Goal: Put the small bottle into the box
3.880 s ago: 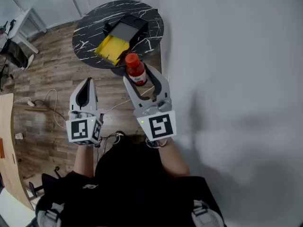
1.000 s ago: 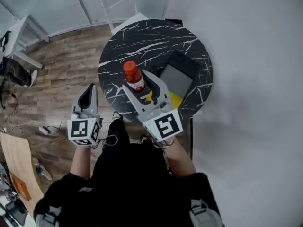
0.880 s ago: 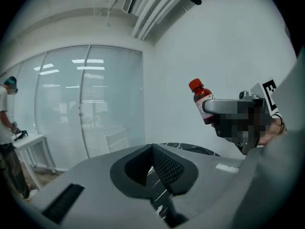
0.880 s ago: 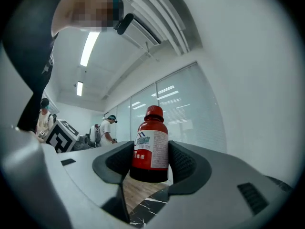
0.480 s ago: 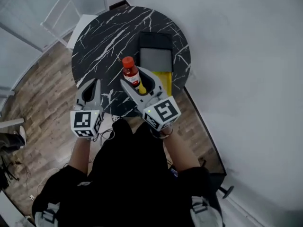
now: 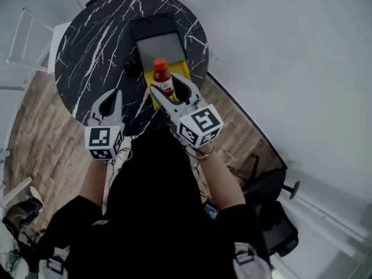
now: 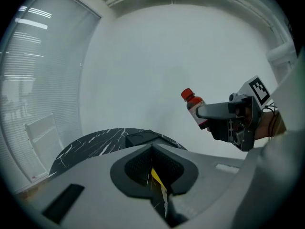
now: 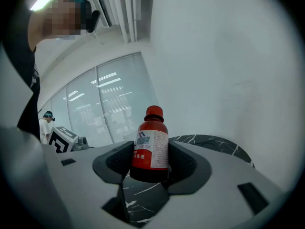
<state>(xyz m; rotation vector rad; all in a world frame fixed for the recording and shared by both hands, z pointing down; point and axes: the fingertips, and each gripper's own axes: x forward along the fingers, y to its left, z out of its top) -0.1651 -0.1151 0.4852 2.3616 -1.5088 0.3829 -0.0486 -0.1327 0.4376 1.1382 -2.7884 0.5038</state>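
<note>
Right tongs grip the bottle upright, in the air over the table's near-right edge, just short of the open box. Left tongs are pinched together and empty. This looks like the carrying step: next, forward over the box, lower, release.

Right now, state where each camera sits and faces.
Head view: on the person's head, facing steeply down at marble table, box, left gripper, right gripper, forearms, torso.
Left gripper view: on that gripper, along its shut jaws toward a white wall; right gripper shows.
Right gripper view: on that gripper, along jaws clamped on the small bottle; dark clothing at left.
All share the small bottle.
</note>
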